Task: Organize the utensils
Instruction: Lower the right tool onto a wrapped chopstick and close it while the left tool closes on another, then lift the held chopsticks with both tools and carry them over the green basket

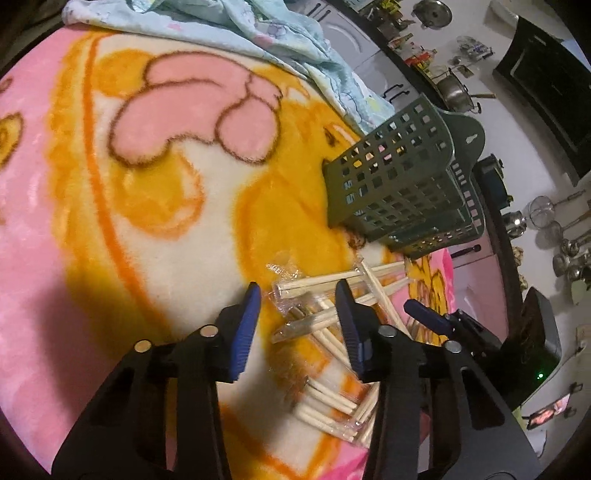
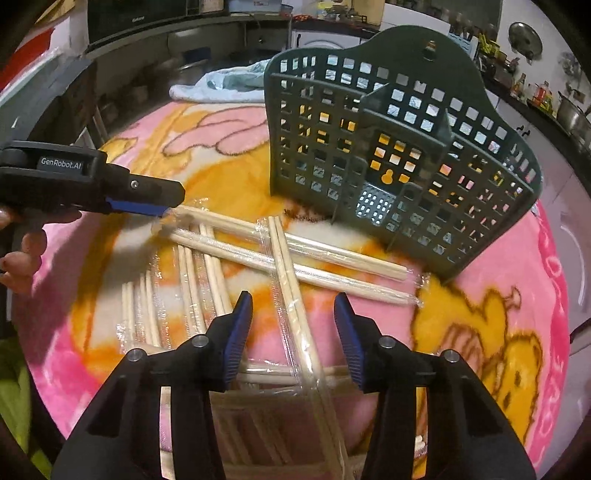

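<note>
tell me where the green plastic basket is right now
The green perforated plastic basket sits on the pink and yellow blanket, upper right in the right wrist view, just beyond the wrapped wooden chopsticks.

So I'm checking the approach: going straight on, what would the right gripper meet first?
Probably the wrapped chopstick pair lying between the open fingers of the right gripper, atop the pile; depth is unclear.

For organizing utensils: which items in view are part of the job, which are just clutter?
Job:
- wrapped chopsticks, piled loose
- green basket, empty, beside them
- left gripper and right gripper, both above the pile

Lying about:
- pink blanket underneath
- blue cloth
- pots on the counter
</note>
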The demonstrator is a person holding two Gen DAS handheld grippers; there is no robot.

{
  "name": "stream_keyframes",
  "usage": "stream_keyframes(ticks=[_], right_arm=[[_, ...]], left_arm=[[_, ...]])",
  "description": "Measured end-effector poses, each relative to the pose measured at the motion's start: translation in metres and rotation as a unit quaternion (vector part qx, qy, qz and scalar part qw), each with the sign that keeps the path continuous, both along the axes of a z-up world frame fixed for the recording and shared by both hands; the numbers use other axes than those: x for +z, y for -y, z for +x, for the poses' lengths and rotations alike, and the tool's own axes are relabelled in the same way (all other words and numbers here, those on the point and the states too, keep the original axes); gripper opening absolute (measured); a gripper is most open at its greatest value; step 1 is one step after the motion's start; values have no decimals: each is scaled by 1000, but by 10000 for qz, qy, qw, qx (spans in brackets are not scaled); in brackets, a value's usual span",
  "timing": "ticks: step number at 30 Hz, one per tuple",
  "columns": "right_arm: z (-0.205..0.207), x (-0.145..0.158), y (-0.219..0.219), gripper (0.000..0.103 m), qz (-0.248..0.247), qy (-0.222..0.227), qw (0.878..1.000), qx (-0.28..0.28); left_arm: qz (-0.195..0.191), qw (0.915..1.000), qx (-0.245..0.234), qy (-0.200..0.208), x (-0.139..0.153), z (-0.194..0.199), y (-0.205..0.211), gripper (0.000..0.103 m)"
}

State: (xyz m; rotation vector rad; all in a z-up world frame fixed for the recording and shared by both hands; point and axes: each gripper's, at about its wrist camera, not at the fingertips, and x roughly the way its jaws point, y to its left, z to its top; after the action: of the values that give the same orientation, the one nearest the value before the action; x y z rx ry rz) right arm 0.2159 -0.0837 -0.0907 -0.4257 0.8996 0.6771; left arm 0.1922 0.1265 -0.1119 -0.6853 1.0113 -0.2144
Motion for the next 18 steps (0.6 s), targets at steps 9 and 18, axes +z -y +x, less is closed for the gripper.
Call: stream_keyframes(ticks=[9,18], right_arm=[[11,-6,-20,33,-243,19,9996,161],[15,-1,-26,9,-150,42,9997,198]], left_arm=[[220,9997,-65,5,-6,6,1,12],[187,9991,-202,308,7,4,1,3]])
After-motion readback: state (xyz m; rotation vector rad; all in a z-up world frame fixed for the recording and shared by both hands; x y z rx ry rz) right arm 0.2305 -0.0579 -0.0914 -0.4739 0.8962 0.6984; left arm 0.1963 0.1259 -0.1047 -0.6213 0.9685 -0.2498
